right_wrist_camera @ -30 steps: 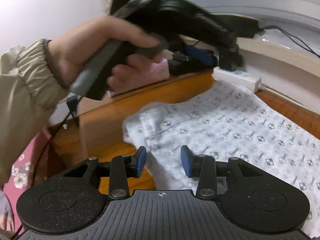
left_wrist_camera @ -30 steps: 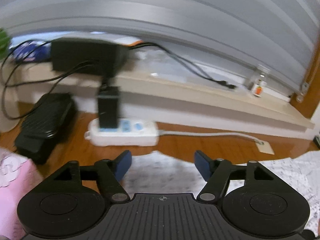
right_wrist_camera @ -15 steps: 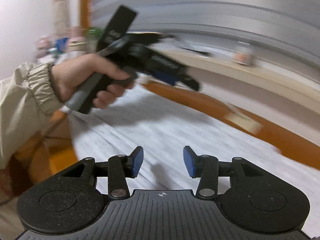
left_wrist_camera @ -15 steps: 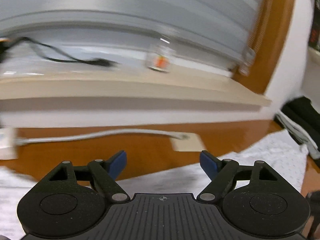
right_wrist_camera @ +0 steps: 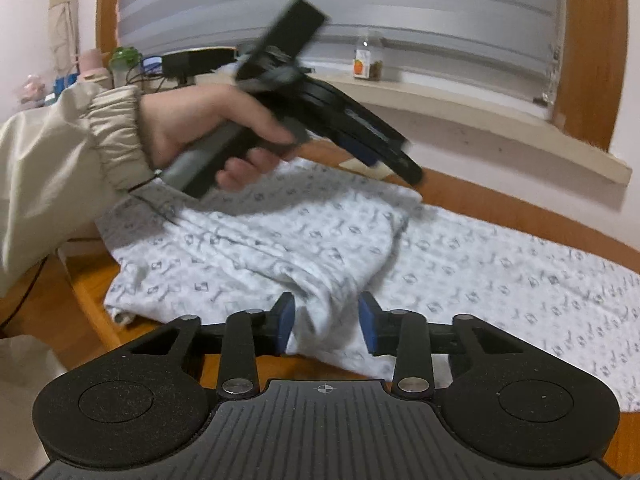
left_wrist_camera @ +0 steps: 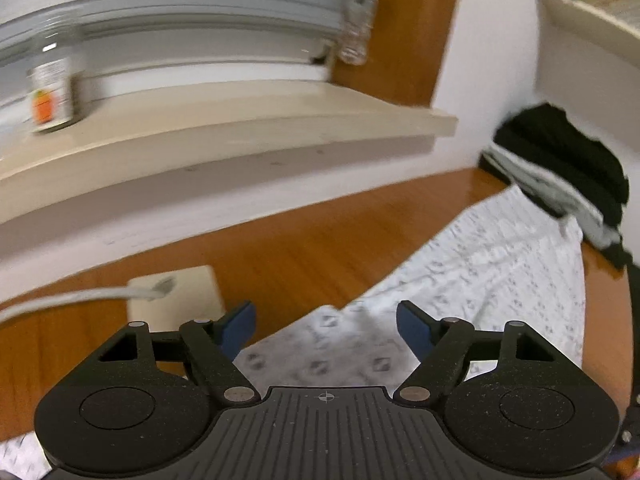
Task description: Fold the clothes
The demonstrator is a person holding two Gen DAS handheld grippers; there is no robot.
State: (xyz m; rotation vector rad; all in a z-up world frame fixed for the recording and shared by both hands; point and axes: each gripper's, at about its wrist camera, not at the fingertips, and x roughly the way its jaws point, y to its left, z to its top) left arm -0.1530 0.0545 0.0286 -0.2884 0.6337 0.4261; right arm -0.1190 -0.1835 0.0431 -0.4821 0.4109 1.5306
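Note:
A white garment with a small grey print (right_wrist_camera: 500, 276) lies spread on the wooden table (right_wrist_camera: 500, 204), its left part folded over into a thicker layer (right_wrist_camera: 260, 248). My right gripper (right_wrist_camera: 326, 322) sits low at the garment's near edge. Its jaws are closing with a raised fold of the cloth between the blue pads, which still stand apart from it. A hand in a beige sleeve (right_wrist_camera: 188, 128) carries my left gripper (right_wrist_camera: 396, 160) above the garment's far edge. In the left wrist view that gripper (left_wrist_camera: 326, 328) is open and bare, over a garment corner (left_wrist_camera: 500, 264).
A stack of black and grey folded clothes (left_wrist_camera: 560, 172) sits at the table's far right corner. A beige window sill (left_wrist_camera: 240, 120) with a small jar (left_wrist_camera: 50, 96) runs behind. A white cable and beige pad (left_wrist_camera: 176, 292) lie on the table. A black box and bottles (right_wrist_camera: 192, 60) crowd the sill's left end.
The left gripper swept right along the sill, from the power strip to the corner with the black clothes. The right gripper also moved right, and a fold of cloth now lies between its narrowed jaws.

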